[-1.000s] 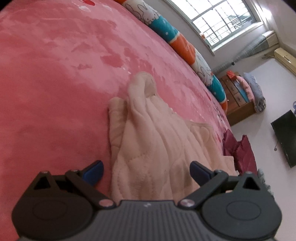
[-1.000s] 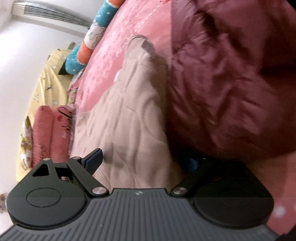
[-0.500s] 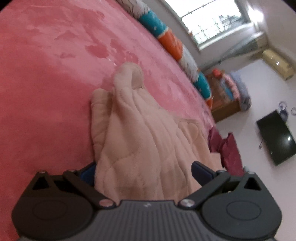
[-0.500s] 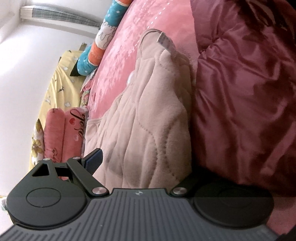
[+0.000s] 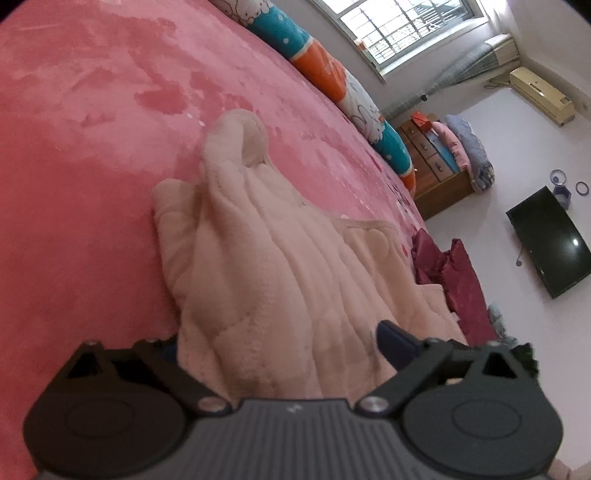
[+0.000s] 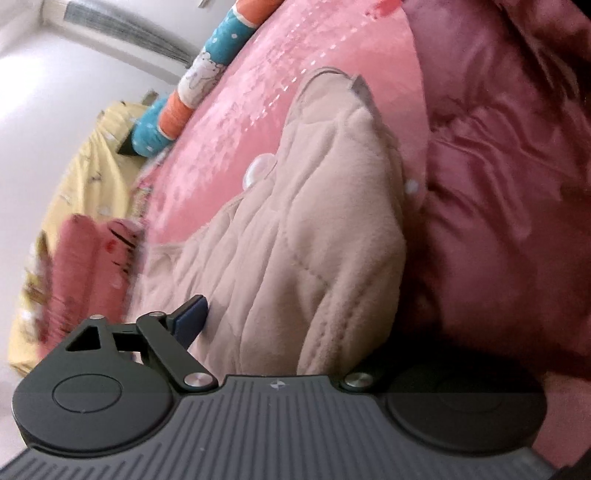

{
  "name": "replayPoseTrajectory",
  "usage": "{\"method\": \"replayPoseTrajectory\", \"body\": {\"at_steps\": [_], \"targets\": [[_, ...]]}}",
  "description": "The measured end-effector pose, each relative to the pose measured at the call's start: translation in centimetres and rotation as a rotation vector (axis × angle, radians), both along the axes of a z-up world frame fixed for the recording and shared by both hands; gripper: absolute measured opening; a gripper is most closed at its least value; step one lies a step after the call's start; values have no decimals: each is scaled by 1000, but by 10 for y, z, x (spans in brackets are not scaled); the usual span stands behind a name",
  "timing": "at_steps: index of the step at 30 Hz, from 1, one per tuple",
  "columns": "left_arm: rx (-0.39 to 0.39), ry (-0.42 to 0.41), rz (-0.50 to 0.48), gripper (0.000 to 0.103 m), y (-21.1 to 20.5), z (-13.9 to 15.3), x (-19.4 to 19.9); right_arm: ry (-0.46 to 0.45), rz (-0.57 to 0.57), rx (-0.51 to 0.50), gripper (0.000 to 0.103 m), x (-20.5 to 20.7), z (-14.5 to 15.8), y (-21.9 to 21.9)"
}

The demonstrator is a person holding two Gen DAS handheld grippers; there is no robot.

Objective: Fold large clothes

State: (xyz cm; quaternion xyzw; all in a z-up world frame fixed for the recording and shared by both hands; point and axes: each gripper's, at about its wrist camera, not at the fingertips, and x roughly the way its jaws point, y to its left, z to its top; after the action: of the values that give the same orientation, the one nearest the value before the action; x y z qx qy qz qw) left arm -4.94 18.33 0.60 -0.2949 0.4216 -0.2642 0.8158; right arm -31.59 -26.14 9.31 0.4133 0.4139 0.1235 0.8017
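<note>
A beige quilted fleece garment (image 5: 280, 266) lies bunched on the pink bed cover (image 5: 92, 166). My left gripper (image 5: 280, 343) straddles its near edge. Its jaws are closing with a thick fold between them. The right blue pad (image 5: 393, 338) rests on the cloth and the left finger is hidden under it. In the right wrist view the same garment (image 6: 314, 229) fills the space between the fingers of my right gripper (image 6: 291, 325), which stands wide. Its left pad (image 6: 192, 317) lies against the fleece. Its right finger is hidden in shadow under a maroon padded jacket (image 6: 498, 184).
The maroon jacket (image 5: 454, 273) lies at the bed's far edge. A long teal and orange bolster (image 5: 332, 74) lines the bed under a window (image 5: 399, 26). Beyond are a wooden drawer chest (image 5: 436, 166) and a black screen (image 5: 550, 240). Pink rolled pillows (image 6: 81, 266) lie on a yellow sheet (image 6: 74, 177).
My left gripper has pushed in over the garment's edge, so cloth now hides its left finger, and its right finger has come inward. The right gripper has shifted off the maroon jacket onto the beige fold.
</note>
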Motion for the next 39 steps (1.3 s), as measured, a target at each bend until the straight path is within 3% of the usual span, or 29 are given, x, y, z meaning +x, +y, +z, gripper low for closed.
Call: {"method": "replayPoseTrajectory", "body": {"at_steps": [4,6,9,15,18,24,29,33,39], "targets": [[-9,1,39,73,8,1,-3,-14,-34,-135,92,1,24,20],[-37,-2,68,58,12,2,-4,-37,-45,-203,77,1,36,28],[-83,-27,86,48,19,6,-7,-63,-64,-299,66,-1,53,42],[-138,-73,90,40,26,15,-13,-171,-48,-548,57,-3,87,85],[-181,-87,119,39,34,18,-14,-236,-37,-618,54,-3,105,104],[-253,-183,233,39,72,37,-20,-370,-4,-669,51,17,137,148],[-271,-295,397,39,123,56,-30,-457,62,-637,51,70,151,187],[-263,-366,548,39,173,66,-36,-555,152,-615,51,128,164,235],[-170,-404,739,39,238,70,-29,-623,275,-565,51,222,160,325]]}}
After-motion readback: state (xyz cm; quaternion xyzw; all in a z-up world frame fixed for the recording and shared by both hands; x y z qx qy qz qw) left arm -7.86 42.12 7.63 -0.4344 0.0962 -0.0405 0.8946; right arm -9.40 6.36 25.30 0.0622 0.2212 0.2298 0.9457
